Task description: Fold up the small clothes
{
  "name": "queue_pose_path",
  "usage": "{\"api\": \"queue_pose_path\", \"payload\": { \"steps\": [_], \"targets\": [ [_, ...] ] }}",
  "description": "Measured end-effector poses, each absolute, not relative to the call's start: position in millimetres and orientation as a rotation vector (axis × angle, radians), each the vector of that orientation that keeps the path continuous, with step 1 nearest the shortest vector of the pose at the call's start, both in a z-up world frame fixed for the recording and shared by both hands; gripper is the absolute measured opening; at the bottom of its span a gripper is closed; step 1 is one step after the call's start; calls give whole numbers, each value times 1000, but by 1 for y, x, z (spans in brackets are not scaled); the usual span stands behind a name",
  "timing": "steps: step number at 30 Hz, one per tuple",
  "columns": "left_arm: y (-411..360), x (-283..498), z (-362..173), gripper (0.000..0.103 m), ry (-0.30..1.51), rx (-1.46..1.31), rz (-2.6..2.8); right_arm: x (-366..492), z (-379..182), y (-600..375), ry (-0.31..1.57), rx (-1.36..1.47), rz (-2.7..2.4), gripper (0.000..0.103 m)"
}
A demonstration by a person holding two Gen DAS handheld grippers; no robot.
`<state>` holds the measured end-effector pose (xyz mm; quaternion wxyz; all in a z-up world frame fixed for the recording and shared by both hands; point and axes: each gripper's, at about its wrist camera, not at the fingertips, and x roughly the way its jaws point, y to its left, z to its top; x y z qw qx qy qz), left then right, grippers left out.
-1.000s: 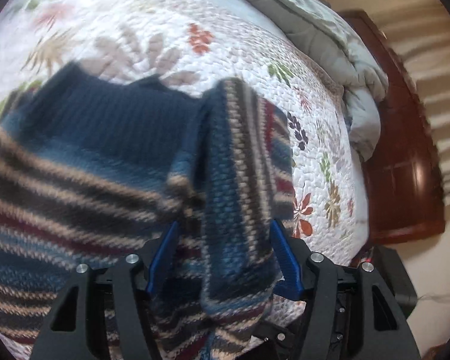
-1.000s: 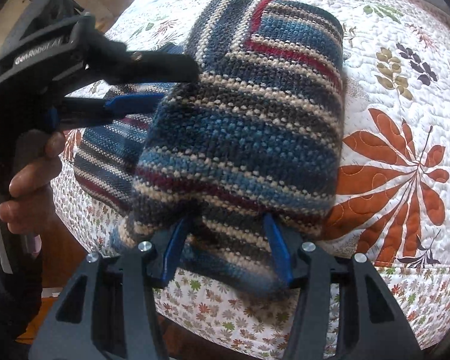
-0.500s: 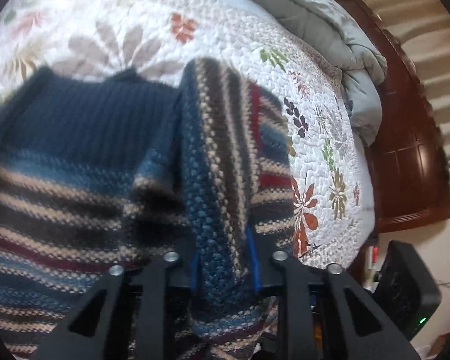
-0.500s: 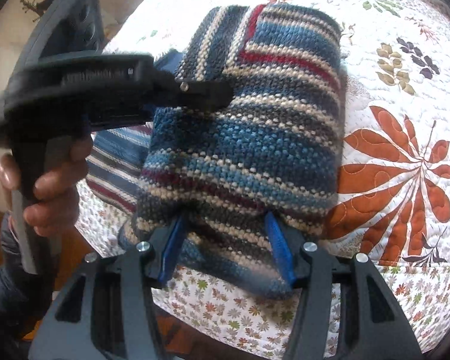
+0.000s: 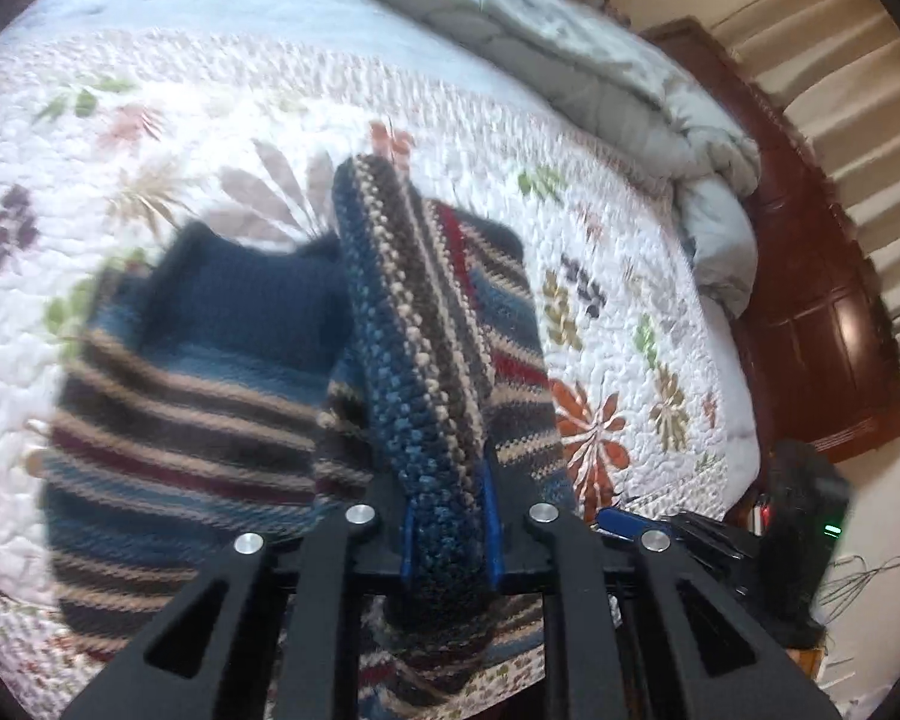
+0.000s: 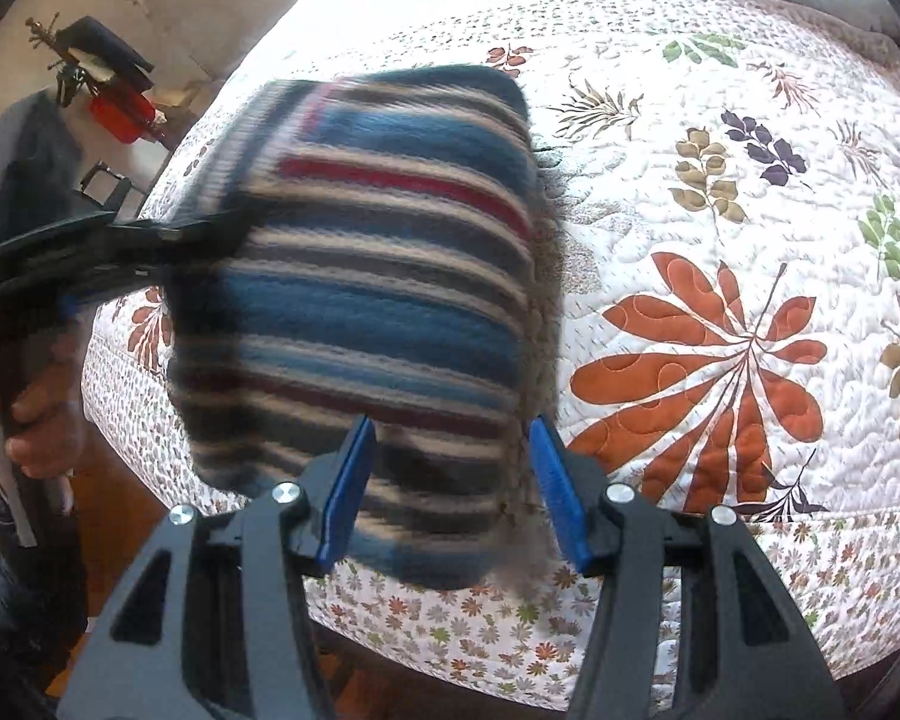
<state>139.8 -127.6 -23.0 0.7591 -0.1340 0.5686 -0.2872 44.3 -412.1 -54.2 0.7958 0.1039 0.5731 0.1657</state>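
the striped knit sweater [image 5: 222, 420] is lying on the quilted floral bedspread [image 5: 624, 276] near the bed's edge, chunky wool in blue, tan, dark red and brown bands. the left gripper [image 5: 449, 531] is clenching a thick folded ridge of it between blue pads. the right gripper [image 6: 450, 492] is sitting spread wide, its pads flanking the blurred near hem without pinching. a rumpled grey duvet [image 5: 600, 60] is bunching far right beside the dark wooden headboard [image 5: 822, 312].

Motion blur smears the striped sweater [image 6: 366, 300]; its lower hem hides behind the left tool [image 5: 448, 531]
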Motion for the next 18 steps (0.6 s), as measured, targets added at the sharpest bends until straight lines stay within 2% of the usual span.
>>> {"api": "queue_pose_path", "payload": {
  "steps": [6, 10, 18],
  "targets": [
    [-82, 145, 21, 17, 1162, -305, -630, 47, -47, -391, 1206, 270, 456, 57],
    [-71, 150, 29, 18, 1153, -287, -602, 54, -38, -364, 1185, 226, 487, 58],
    [-110, 164, -66, 20, 1349, -285, -654, 57, -66, -355, 1254, -4, 286, 59]
  ]
}}
